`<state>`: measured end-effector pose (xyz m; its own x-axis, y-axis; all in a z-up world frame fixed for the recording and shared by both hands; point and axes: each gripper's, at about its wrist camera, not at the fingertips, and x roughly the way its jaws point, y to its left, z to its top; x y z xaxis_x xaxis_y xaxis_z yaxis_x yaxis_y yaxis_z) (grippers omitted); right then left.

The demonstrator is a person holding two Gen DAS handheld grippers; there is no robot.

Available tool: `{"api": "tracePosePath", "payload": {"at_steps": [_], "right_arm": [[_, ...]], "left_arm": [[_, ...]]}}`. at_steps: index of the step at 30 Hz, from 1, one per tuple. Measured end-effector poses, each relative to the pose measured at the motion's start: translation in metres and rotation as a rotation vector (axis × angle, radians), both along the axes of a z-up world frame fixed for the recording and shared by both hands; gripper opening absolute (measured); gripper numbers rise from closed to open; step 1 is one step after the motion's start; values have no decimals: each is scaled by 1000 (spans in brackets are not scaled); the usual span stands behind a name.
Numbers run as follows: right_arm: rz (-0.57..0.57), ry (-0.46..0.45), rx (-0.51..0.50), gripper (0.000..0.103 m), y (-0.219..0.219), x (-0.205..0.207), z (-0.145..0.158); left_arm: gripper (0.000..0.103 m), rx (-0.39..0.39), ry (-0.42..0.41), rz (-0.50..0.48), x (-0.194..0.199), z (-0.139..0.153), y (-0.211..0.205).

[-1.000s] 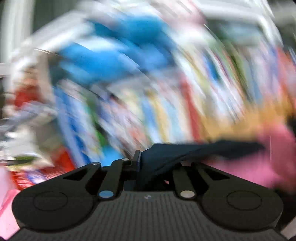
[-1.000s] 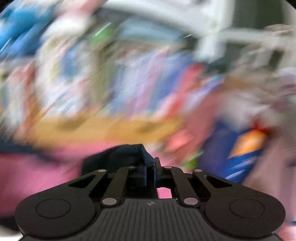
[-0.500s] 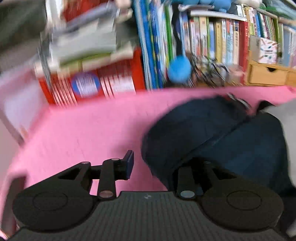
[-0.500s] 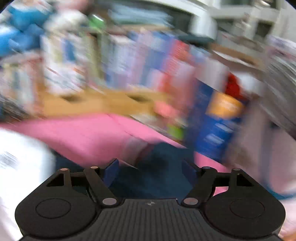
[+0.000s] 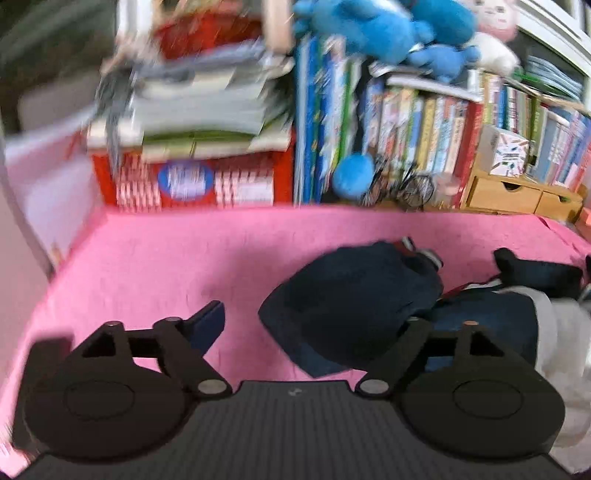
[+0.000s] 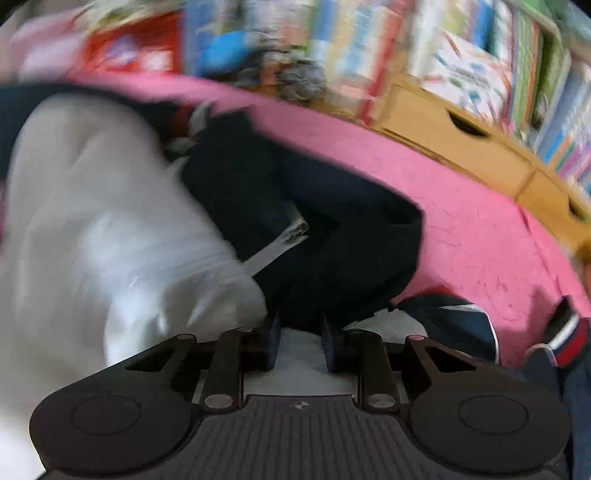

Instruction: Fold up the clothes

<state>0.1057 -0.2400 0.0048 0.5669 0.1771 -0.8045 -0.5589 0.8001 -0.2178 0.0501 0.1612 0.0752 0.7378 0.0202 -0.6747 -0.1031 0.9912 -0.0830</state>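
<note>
A dark navy garment [image 5: 362, 302] of soft, matte knit lies crumpled in rounded folds on the fuzzy pink cloth [image 5: 177, 258] that covers the surface, with red-and-white striped trim at one edge and a pale, smooth white panel [image 6: 110, 229] bunched against it. The left gripper [image 5: 314, 325] has its 2 fingers spread wide and holds nothing, its left blue pad over bare pink cloth and its right finger lying against the navy fabric. The right gripper [image 6: 301, 345] has its jaws drawn in to a narrow gap over white and navy fabric, though the blur hides whether they pinch it; behind stand rows of glossy book spines [image 5: 424, 136], a wooden drawer box [image 5: 517, 195] and blue plush toys [image 5: 388, 33].
</note>
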Motion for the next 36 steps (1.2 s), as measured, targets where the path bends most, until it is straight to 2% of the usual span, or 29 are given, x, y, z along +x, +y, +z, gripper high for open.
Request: {"api": "tracePosePath", "payload": {"at_steps": [2,3,4,5,6,8,10,12,13,16,17,20,22,24,25,26,28,30,33,35,36], "right_arm": [[63,-25,-64,26,1,-22,1],[74,-13,-63,26,0,-25,4],[83,0,-59,28,-2,-29,8],[81,13,-35,34,-6,-30,15],[68,27,1,39,-12,-27,23],[36,37,109,68,-28,-15,43],[-1,-5,220,79,-51,-9,66],[-72,-53,279,80,-71,7,79],[-119,-75,292,82,-78,18,82],[-220,-126,193,83,-82,54,65],[-216,-90,185,83,-79,63,55],[-218,58,195,83,-63,86,18],[-230,102,214,81,-51,90,-1],[-229,78,246,56,-40,89,-6],[-237,65,247,33,-36,89,-3],[-245,53,247,27,-31,89,-1],[-280,11,240,21,-24,98,3],[-331,-43,228,20,-19,114,5],[-490,-190,198,20,-12,153,15],[-564,-296,170,25,-9,164,27],[-562,-332,146,29,-4,162,35]], "left_arm": [[83,-144,107,19,-1,-19,18],[83,-212,157,26,-3,-29,27],[83,-232,179,27,-8,-34,31],[83,-243,198,27,-12,-39,34],[83,-220,200,17,-17,-37,34],[83,-154,170,-10,-25,-22,29],[83,-87,138,-40,-32,-7,24],[92,-2,104,-102,-33,9,15],[102,41,100,-126,-34,12,11],[103,105,183,-121,-35,-4,3],[101,90,183,-109,-38,-5,7],[99,48,184,-73,-49,-6,16],[99,20,185,-49,-55,-7,22],[99,-5,161,-25,-59,1,31],[99,-8,145,-14,-60,6,34],[99,-11,129,-2,-61,11,36],[99,-10,106,7,-59,14,38],[99,-3,104,-1,-57,12,36],[100,13,122,-27,-54,4,32],[100,15,130,-50,-53,-2,29],[100,32,133,-56,-52,-6,27]]}}
